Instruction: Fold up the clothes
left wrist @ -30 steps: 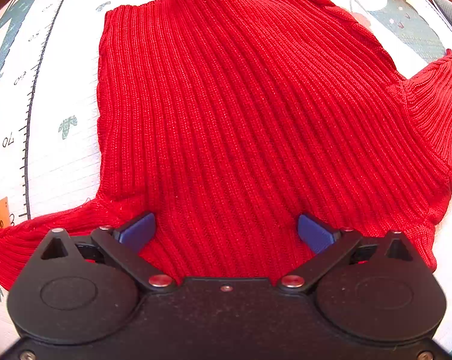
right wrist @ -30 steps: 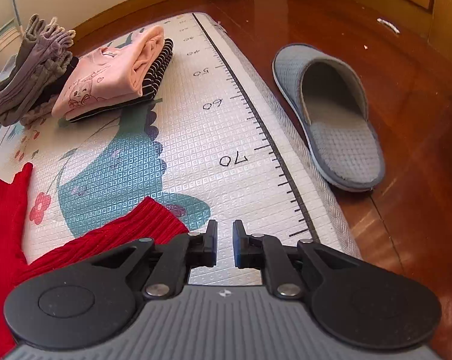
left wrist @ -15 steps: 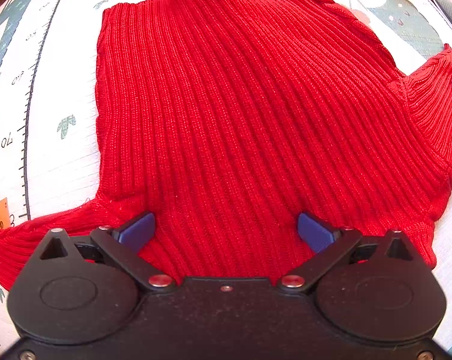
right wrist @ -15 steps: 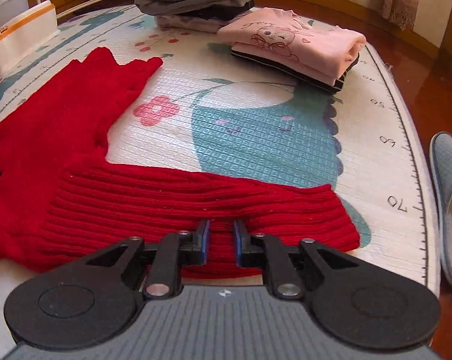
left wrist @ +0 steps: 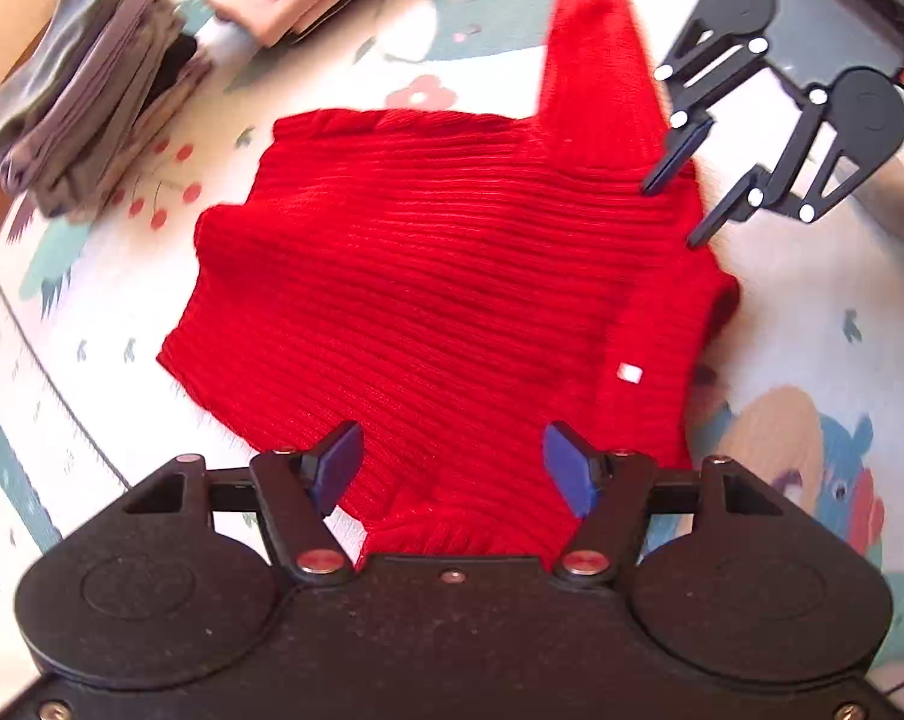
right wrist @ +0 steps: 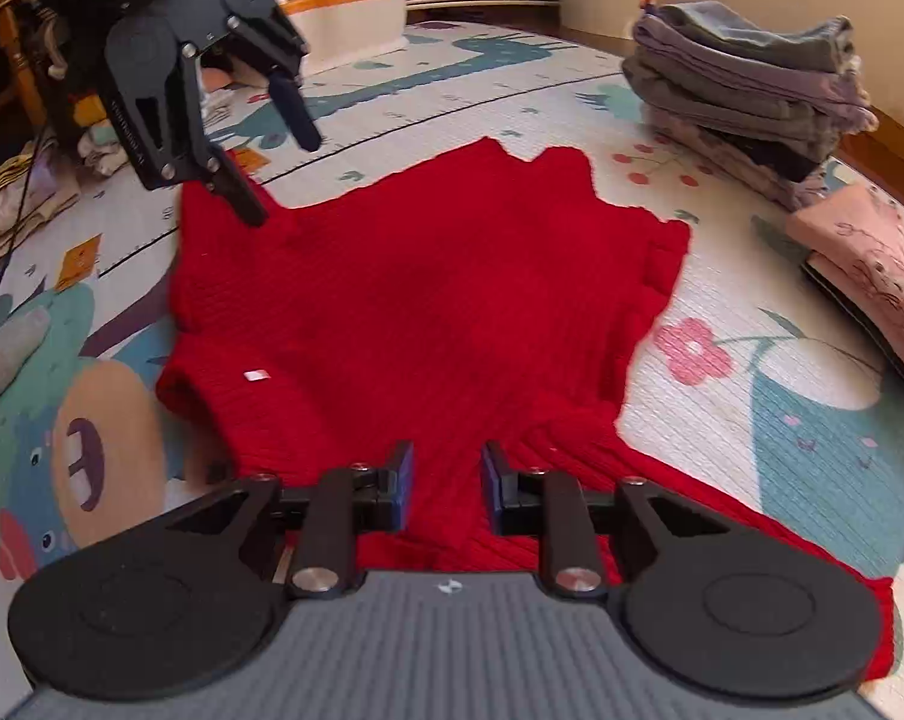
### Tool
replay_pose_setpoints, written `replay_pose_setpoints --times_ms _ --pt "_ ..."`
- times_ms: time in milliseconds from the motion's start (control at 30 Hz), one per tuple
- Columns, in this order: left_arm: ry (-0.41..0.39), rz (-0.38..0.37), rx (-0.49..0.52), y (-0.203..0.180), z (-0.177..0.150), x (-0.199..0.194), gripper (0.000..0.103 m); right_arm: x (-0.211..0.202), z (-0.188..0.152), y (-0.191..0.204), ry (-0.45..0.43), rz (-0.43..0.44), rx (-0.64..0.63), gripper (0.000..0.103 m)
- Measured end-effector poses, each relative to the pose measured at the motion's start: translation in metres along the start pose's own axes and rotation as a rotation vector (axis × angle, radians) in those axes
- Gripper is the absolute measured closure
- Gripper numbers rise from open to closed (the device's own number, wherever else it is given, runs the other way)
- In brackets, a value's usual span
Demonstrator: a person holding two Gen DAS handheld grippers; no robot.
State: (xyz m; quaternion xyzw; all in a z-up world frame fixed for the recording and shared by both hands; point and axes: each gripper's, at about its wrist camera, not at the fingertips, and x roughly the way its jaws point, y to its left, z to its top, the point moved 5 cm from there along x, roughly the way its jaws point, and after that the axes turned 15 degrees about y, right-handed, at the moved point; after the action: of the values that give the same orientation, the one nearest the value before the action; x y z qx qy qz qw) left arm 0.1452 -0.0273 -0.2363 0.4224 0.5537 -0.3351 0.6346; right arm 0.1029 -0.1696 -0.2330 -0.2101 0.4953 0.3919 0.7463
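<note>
Right hand-held gripper (right wrist: 446,489), jaws parted, hovers over red sweater (right wrist: 416,312) on play mat (right wrist: 752,420).

The left gripper (left wrist: 452,462) hung low with its blue-padded fingers (left wrist: 338,465) spread wide apart. The right gripper (right wrist: 446,483) faced it from the opposite side, jaws parted by a narrower gap, nothing between them.

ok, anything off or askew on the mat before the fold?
Mostly tidy. The red sweater lies flat but skewed to the mat's ruler line, with a small white tag showing near the collar. Folded stacks look neat.
</note>
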Motion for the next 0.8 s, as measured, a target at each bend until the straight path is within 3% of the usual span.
replay_pose_setpoints --times_ms 133,233,367,467,533,633,667,733,767,800 --pt "-0.071 0.010 0.111 -0.039 -0.038 -0.019 0.036 0.006 0.009 0.056 0.007 0.108 -0.198 0.058" --pt "-0.118 0.008 0.169 -0.076 -0.052 -0.015 0.036 0.014 0.005 0.080 0.041 0.087 -0.315 0.058" --pt "-0.202 0.010 0.270 -0.114 -0.062 -0.007 0.036 0.021 0.004 0.075 0.050 0.040 -0.302 0.064" --pt "-0.201 0.028 0.201 -0.122 -0.063 0.016 0.036 0.020 0.002 0.075 0.045 0.027 -0.335 0.067" --pt "-0.192 0.063 0.145 -0.124 -0.061 0.030 0.050 0.019 -0.002 0.078 0.054 0.014 -0.365 0.067" --pt "-0.214 0.113 0.110 -0.131 -0.058 0.039 0.054 0.021 -0.010 0.081 0.061 -0.004 -0.421 0.068" --pt "-0.218 0.143 0.123 -0.135 -0.058 0.041 0.066 0.021 -0.012 0.083 0.064 -0.010 -0.439 0.068" --pt "-0.235 0.234 0.219 -0.148 -0.061 0.043 0.080 0.022 -0.018 0.085 0.069 -0.022 -0.476 0.068" --pt "-0.240 0.279 0.300 -0.157 -0.065 0.043 0.088 0.023 -0.020 0.087 0.071 -0.028 -0.494 0.076" --pt "-0.236 0.315 0.383 -0.168 -0.071 0.045 0.088 0.023 -0.023 0.088 0.074 -0.034 -0.513 0.085"
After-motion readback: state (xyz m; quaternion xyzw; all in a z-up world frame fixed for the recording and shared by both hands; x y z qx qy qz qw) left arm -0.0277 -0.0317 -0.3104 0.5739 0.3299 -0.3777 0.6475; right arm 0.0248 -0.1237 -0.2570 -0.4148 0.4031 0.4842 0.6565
